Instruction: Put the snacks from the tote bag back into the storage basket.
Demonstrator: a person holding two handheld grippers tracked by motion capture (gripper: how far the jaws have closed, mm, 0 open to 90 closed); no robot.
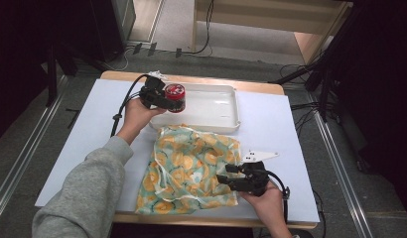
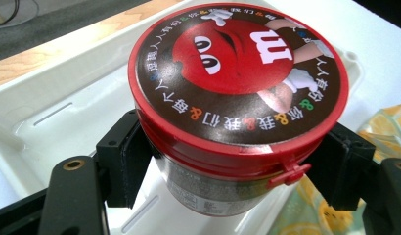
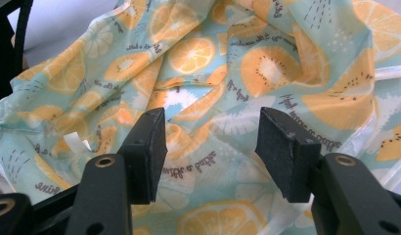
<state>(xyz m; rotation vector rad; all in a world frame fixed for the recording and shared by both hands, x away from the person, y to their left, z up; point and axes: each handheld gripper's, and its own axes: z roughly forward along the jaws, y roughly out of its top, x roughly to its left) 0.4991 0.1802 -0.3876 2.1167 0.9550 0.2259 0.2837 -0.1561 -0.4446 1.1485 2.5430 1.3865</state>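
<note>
A round candy jar (image 1: 174, 97) (image 2: 237, 98) with a red rim and a red cartoon lid hangs over the left end of a white tray (image 1: 211, 106) (image 2: 52, 107). My left gripper (image 1: 164, 98) (image 2: 237, 171) is shut on the jar's clear body, one black pad on each side. A crumpled cloth bag (image 1: 191, 168) (image 3: 228, 63), pale blue with orange fruit slices, lies on the table in front of the tray. My right gripper (image 1: 226, 178) (image 3: 211, 152) hovers at the bag's right front corner, jaws open, with only cloth behind them.
A white sheet (image 1: 82, 134) covers the wooden table (image 1: 216, 79). The tray sits at the far edge. Cables and dark stands line the floor beyond. A grey sleeve (image 1: 87, 193) crosses the front left.
</note>
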